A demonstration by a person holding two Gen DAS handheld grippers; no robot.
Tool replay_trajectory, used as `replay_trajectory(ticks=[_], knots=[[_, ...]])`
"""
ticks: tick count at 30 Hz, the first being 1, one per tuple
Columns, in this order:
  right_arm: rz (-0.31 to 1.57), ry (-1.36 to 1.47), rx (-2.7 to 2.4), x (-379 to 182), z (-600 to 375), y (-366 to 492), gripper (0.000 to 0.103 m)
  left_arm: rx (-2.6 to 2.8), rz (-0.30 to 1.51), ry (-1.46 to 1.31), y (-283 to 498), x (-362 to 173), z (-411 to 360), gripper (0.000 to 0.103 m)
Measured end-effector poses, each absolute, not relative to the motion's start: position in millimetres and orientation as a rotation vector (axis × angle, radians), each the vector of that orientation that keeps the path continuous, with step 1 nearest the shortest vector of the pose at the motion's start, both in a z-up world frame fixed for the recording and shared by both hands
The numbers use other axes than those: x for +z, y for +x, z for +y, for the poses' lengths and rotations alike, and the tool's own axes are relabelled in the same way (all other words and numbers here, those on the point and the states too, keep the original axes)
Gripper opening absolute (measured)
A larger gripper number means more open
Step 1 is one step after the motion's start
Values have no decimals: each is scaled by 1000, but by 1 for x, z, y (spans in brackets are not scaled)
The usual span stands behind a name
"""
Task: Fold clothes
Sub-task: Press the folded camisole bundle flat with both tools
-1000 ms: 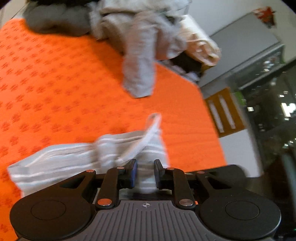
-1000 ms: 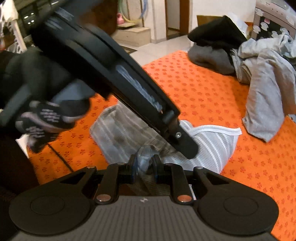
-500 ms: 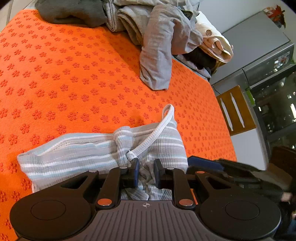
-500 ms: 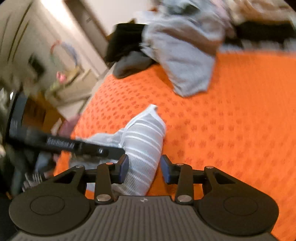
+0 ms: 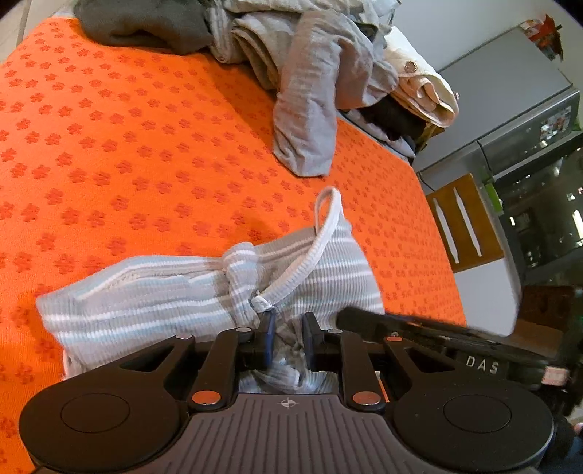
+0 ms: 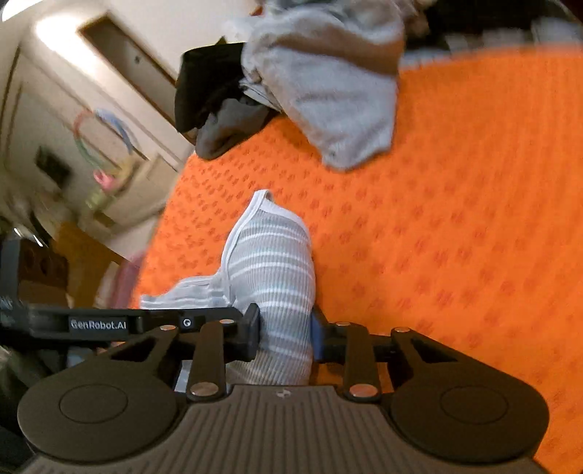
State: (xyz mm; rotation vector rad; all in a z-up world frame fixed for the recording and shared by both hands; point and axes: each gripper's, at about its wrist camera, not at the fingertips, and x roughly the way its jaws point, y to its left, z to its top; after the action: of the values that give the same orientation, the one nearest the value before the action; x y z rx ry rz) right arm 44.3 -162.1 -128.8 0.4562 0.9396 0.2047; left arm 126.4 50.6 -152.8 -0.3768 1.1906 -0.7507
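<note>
A grey garment with white stripes point(image 5: 175, 295) lies bunched on the orange cloth point(image 5: 109, 146), its white-edged strap point(image 5: 328, 218) sticking up. My left gripper point(image 5: 288, 330) sits over its near edge, jaws a little apart with fabric between them. In the right wrist view the same garment point(image 6: 269, 269) runs between the fingers of my right gripper point(image 6: 286, 333), which is open around it. The other gripper's black arm point(image 6: 127, 322) crosses at the left.
A pile of grey point(image 5: 309, 91), dark point(image 5: 145, 22) and cream point(image 5: 426, 87) clothes sits at the far end of the orange cloth. The cloth's right edge drops off beside a wooden panel point(image 5: 462, 222) and a grey cabinet point(image 5: 510, 109).
My right gripper let go of the garment, opened and swung round to its other end. My left gripper's jaws have parted slightly. The garment has spread a little.
</note>
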Motion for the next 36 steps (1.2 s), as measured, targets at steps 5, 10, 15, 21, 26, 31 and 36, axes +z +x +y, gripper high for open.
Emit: replay_trajectory(ticks=[5, 10, 15, 21, 26, 31, 36], knots=[[949, -17, 207, -106, -117, 50, 32, -727, 1150, -339, 127, -155, 31, 17], [891, -271, 286, -94, -83, 42, 36, -696, 1173, -415, 132, -160, 42, 13], [835, -252, 358, -87, -83, 38, 39, -656, 1219, -553, 137, -170, 57, 10], [807, -225, 432, -90, -85, 38, 41, -628, 1259, -634, 140, -176, 66, 7], [823, -263, 446, -98, -79, 44, 38, -624, 1255, -585, 140, -166, 68, 3], [839, -305, 466, -103, -70, 46, 38, -606, 1208, -476, 131, -144, 78, 4], [841, -323, 519, -104, -63, 46, 42, -603, 1114, -472, 121, -116, 99, 20]])
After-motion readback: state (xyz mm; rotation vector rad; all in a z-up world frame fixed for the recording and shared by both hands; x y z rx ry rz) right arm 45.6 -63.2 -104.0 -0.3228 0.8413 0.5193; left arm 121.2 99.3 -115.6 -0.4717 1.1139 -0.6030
